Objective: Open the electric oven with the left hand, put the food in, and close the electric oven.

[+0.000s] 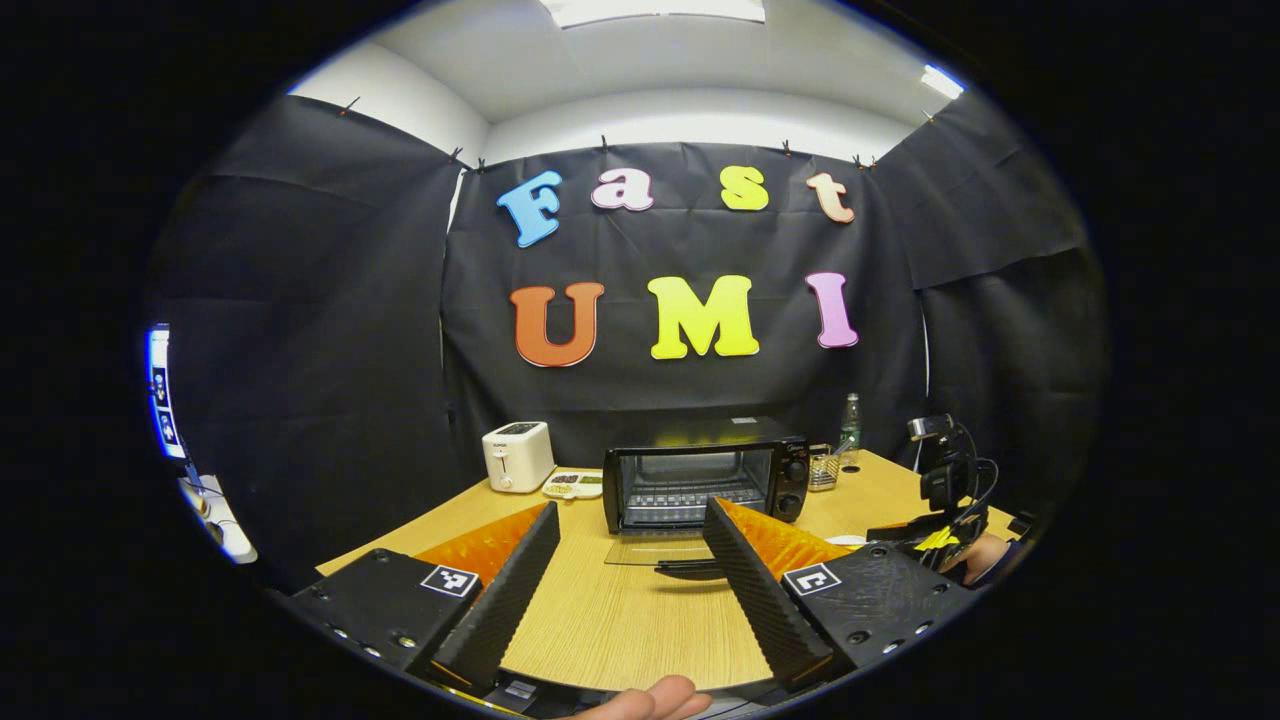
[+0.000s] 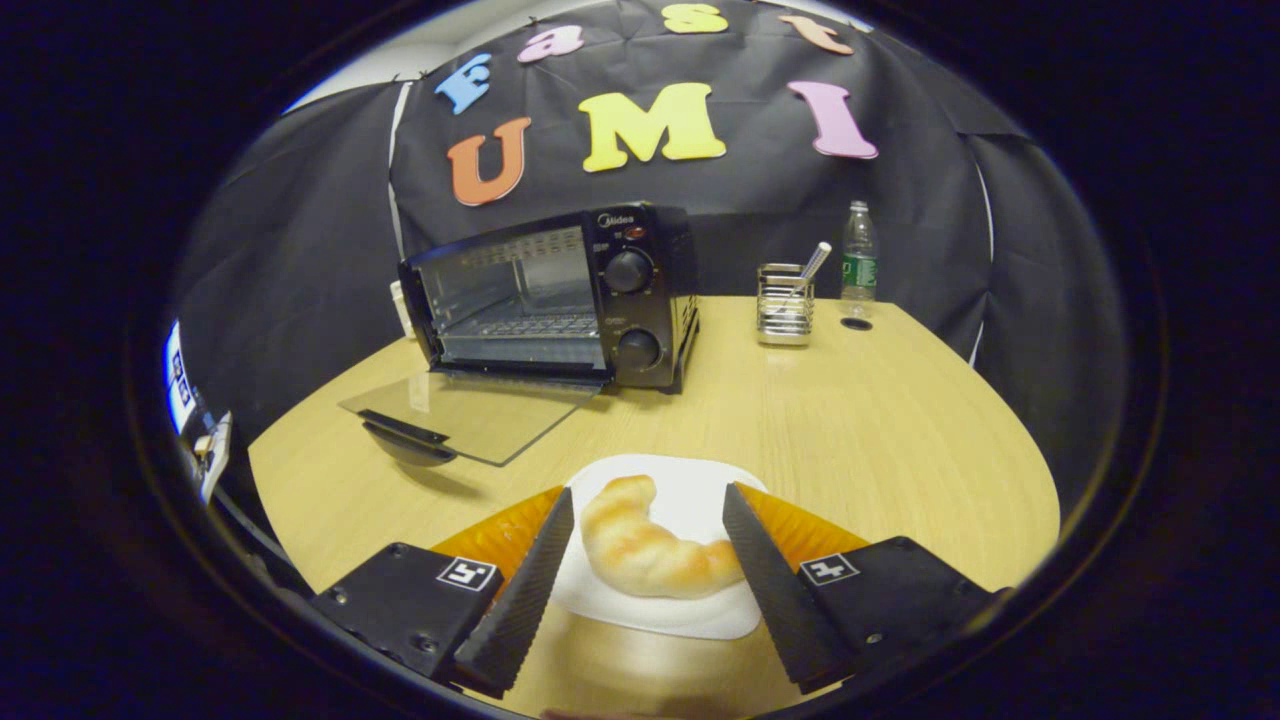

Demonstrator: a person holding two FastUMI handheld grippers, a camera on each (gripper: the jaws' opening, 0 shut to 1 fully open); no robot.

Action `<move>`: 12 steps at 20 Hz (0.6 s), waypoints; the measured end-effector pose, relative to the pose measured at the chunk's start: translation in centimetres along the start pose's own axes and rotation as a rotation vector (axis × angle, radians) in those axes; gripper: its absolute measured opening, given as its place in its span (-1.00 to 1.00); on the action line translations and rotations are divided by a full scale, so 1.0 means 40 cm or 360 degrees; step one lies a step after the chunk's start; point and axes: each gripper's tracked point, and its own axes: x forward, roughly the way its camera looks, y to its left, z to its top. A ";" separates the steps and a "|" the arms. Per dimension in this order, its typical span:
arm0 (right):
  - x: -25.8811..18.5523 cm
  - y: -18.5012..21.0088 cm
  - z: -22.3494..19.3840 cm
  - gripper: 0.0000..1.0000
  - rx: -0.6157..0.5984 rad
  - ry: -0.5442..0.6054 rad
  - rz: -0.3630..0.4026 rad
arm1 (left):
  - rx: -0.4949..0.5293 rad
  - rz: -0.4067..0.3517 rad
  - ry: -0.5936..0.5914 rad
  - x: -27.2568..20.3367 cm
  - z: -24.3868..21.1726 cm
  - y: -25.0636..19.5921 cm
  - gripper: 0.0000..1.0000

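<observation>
1. The right gripper (image 2: 640, 560) is hovering with its fingers apart on either side of the croissant (image 2: 645, 550), neither finger visibly pressing on it.
2. The croissant is lying between those fingers on a white plate (image 2: 690, 500), its curved length running from upper left to lower right across the gap. It is looking golden, glossy and soft.
3. The electric oven (image 2: 550, 295) is standing beyond the plate and to its left, with its glass door (image 2: 470, 410) lying flat on the table (image 2: 900, 430) and its rack exposed.
4. The left gripper (image 1: 625, 590) is hanging spread and empty, facing the oven and farther from the plate, so the right one is judged nearer the food.
</observation>
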 end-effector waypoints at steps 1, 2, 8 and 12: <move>0.012 0.011 -0.020 0.77 -0.0030 0.0054 0.0006 | 0.0006 0.0005 0.0001 0.005 -0.003 0.004 0.90; 0.022 0.006 -0.028 0.74 -0.0088 0.0086 -0.0027 | 0.0009 0.0006 0.0006 0.009 -0.006 0.005 0.90; 0.034 -0.001 -0.042 0.47 -0.0267 0.0215 -0.0097 | -0.0004 0.0016 0.0078 0.025 -0.047 0.013 0.90; 0.024 0.005 -0.035 0.17 -0.0123 0.0237 -0.0039 | -0.0049 -0.0018 0.0085 0.012 -0.053 0.013 1.00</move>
